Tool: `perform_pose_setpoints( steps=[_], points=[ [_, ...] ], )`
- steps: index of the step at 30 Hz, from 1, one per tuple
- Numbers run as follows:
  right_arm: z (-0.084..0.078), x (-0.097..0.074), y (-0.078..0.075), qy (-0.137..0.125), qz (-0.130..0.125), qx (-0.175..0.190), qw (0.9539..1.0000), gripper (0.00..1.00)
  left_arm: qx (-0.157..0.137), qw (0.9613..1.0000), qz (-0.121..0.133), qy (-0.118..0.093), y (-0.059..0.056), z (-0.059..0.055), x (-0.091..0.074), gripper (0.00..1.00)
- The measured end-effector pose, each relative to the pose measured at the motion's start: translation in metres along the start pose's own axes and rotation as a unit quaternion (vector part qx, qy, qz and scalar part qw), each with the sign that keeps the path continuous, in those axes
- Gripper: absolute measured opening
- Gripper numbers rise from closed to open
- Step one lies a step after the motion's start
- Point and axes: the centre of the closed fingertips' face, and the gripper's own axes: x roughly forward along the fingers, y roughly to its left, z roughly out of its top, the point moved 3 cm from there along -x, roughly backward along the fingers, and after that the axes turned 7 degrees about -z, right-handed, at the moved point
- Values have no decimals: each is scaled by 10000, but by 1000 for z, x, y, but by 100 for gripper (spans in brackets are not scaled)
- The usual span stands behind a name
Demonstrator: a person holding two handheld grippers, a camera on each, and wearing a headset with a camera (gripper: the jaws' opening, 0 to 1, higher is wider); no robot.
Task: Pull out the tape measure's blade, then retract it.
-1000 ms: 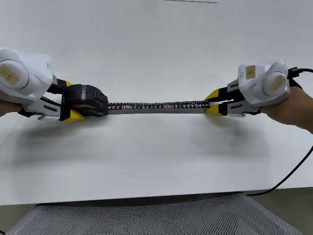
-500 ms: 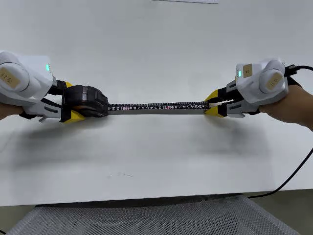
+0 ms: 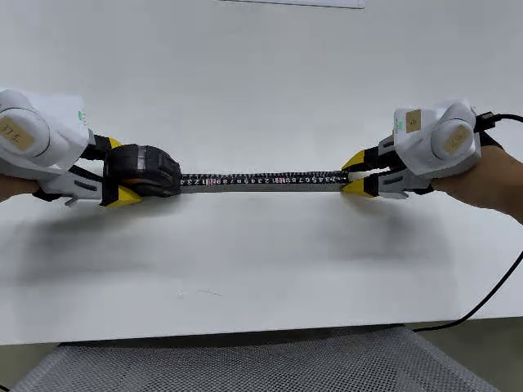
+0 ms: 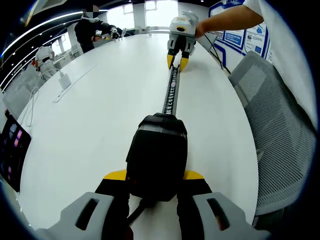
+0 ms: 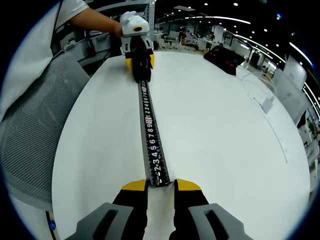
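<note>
A black tape measure case (image 3: 140, 170) sits on the white table (image 3: 261, 73), and my left gripper (image 3: 121, 169) is shut on it from the left. In the left gripper view the case (image 4: 157, 150) sits between the yellow-tipped jaws of the left gripper (image 4: 155, 175). Its blade (image 3: 261, 177) is drawn out to the right, black with white numbers, running just above the tabletop. My right gripper (image 3: 352, 173) is shut on the blade's end. In the right gripper view that gripper (image 5: 161, 186) pinches the blade (image 5: 151, 135) across its width. The case (image 5: 141, 67) lies at the far end.
A black cable (image 3: 482, 294) trails off the table's front right edge. A grey mesh chair (image 3: 245, 359) stands below the front edge. Monitors and other people are at the table's far ends in the gripper views.
The right gripper has edged slightly towards the case with the blade's end. The left gripper and case stay put.
</note>
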Motion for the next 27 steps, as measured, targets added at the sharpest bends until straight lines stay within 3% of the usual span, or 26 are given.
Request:
perform_pose_setpoints(
  steps=[3, 12, 21, 27],
  points=[
    [1, 0, 1, -40, 10, 48, 10000, 17, -39, 10000, 23, 19, 0, -2, -1, 38],
    [5, -2, 1, -119, -85, 223, 9996, 20, -102, 9999, 61, -97, 0, 0, -4, 38],
    [9, -7, 5, -243, -280, 702, 9968, 33, -638, 9970, 283, -346, 3, -1, -14, 48],
    [10, -10, 9, -315, -397, 998, 9937, 40, -988, 9924, 464, -572, 1, -5, -22, 54]
  ],
)
